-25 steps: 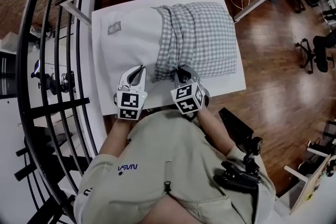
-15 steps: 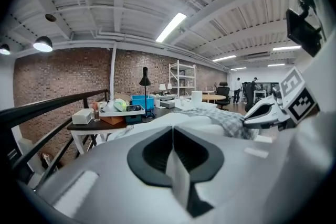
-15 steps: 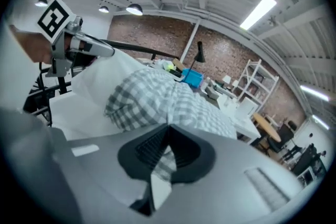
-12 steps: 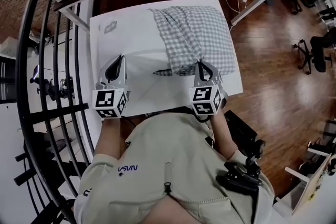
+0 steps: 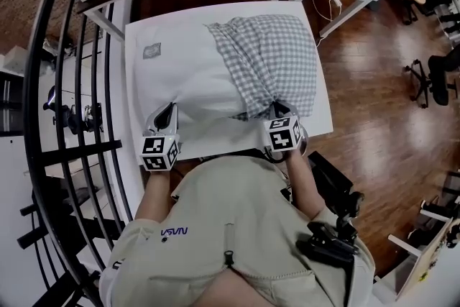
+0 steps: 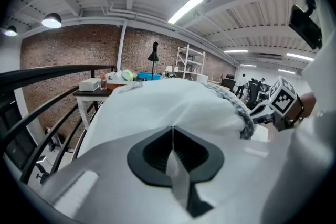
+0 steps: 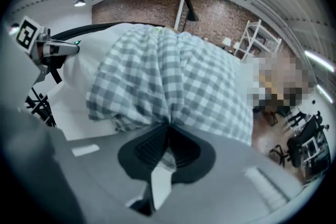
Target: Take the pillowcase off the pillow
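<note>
Shirt lettering point(image 5: 175, 230) reads NASA; left gripper point(image 5: 167, 112) pinches pillow point(image 5: 180, 75), right gripper point(image 5: 277, 109) pinches pillowcase point(image 5: 269, 54).

White table point(image 5: 135, 104) carries a white pillow point(image 5: 198, 79); checked pillowcase point(image 5: 269, 57) covers one end

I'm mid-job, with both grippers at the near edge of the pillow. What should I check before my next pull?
1. Left gripper shut on the white pillow fabric: ok.
2. Right gripper shut on the checked pillowcase at its near edge: ok.
3. Right gripper pinches the pillowcase only, with no pillow fabric caught in it: cannot tell.
4. Grippers set apart, arms not crossed: ok.
5. Pillowcase off the pillow: not ok. It is bunched over the pillow's right part in the head view.
</note>
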Demonstrator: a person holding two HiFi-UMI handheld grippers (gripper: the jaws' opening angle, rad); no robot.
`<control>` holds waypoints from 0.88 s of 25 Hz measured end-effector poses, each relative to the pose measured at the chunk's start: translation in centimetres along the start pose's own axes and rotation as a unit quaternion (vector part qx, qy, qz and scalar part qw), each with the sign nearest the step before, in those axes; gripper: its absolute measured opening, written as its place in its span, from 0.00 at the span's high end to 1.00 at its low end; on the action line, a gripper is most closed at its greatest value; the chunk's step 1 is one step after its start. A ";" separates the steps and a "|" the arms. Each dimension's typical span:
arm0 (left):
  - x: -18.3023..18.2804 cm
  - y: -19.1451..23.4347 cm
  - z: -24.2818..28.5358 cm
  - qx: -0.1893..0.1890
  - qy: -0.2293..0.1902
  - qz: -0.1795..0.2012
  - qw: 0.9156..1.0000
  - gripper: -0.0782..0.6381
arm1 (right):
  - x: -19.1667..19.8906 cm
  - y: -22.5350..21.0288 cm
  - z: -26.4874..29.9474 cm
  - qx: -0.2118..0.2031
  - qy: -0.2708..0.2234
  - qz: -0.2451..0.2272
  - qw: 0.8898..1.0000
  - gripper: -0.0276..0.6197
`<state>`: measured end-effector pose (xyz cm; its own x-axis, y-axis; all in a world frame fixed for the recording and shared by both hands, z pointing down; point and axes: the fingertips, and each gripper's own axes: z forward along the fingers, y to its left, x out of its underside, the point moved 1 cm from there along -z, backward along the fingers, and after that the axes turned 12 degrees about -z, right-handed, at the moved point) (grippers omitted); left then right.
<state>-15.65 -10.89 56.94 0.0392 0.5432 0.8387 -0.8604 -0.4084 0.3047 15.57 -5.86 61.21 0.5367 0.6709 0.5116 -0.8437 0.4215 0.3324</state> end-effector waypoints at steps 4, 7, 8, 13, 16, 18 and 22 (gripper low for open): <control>1.5 -0.1 0.4 0.006 0.020 0.002 1.000 0.87 | 0.7 1.0 0.7 -0.005 0.000 -0.004 1.000 0.94; 0.9 -1.8 -0.1 0.051 0.025 0.026 0.998 0.81 | 0.7 1.1 1.1 -0.008 -0.003 -0.002 1.000 0.94; 0.3 -2.7 -0.7 0.069 0.020 0.031 0.997 0.79 | 0.8 1.1 1.2 -0.011 -0.003 0.001 1.000 0.94; -6.7 -6.2 -2.2 0.102 -0.064 0.070 0.990 0.74 | 1.0 1.0 1.3 -0.026 -0.005 0.010 1.000 0.94; -10.6 -6.9 0.5 0.102 -0.086 0.106 0.985 0.63 | 0.9 1.3 1.2 -0.035 -0.009 0.017 0.999 0.94; -12.7 -7.1 2.7 0.095 -0.089 0.130 0.983 0.57 | 0.8 1.4 1.1 -0.043 -0.012 0.024 0.999 0.94; -15.0 -6.9 8.3 0.073 -0.074 0.160 0.982 0.55 | 0.8 1.3 0.7 -0.051 -0.018 0.038 0.998 0.94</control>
<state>-6.15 -22.30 45.98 -0.1383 0.2624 0.9550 -0.7598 -0.6466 0.0676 14.87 -5.20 62.65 0.4687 0.6818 0.5617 -0.8778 0.4306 0.2099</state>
